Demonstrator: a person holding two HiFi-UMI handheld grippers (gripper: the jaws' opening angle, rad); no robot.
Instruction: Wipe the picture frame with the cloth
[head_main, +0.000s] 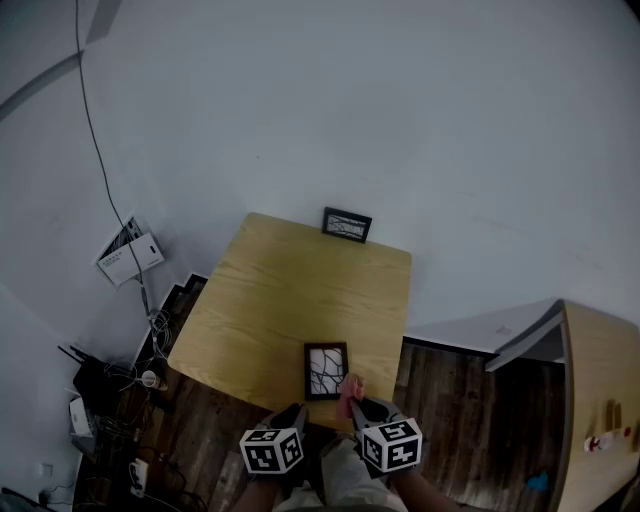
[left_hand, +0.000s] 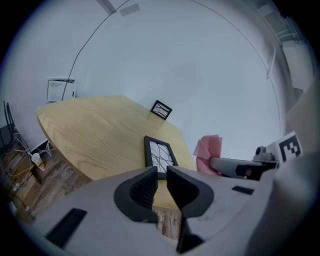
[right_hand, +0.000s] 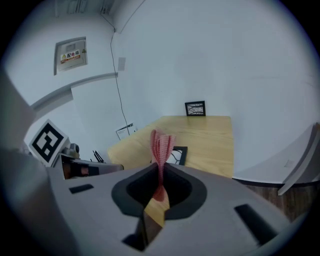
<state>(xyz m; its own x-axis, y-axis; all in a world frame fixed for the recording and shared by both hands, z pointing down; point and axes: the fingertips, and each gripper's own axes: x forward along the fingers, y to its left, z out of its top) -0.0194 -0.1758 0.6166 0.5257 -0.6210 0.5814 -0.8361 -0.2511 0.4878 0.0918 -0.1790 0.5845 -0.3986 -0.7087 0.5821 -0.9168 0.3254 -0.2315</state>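
**Now: what could spoil the wipe**

The table (head_main: 290, 290) fills the middle of the head view. The frame (head_main: 326, 370) lies flat near its lower edge, close to the rim on the person's side. That placing is the main risk, I judge. A wipe dragged toward the bottom of the picture could slide the unheld frame off the rim to the floor. A far frame (head_main: 347, 225) stands at the table's upper edge, well apart. It could be mistaken for the target, though the near one seems the likelier job.

The left gripper (left_hand: 161, 172) hovers at the lower middle of its view, off the table. Its jaws are a narrow gap apart with nothing between them, so nothing steadies the frame. If it comes down to pin the frame, a hard jaw could skid on the face or mark it.

The right gripper (right_hand: 161, 167) has its jaws closed on the pink cloth (right_hand: 161, 145), which stands up from them in a thin fold. Only a small pinch looks held. Pressing down could tug the cloth loose, or let the jaw tips rub the frame instead of the fabric.
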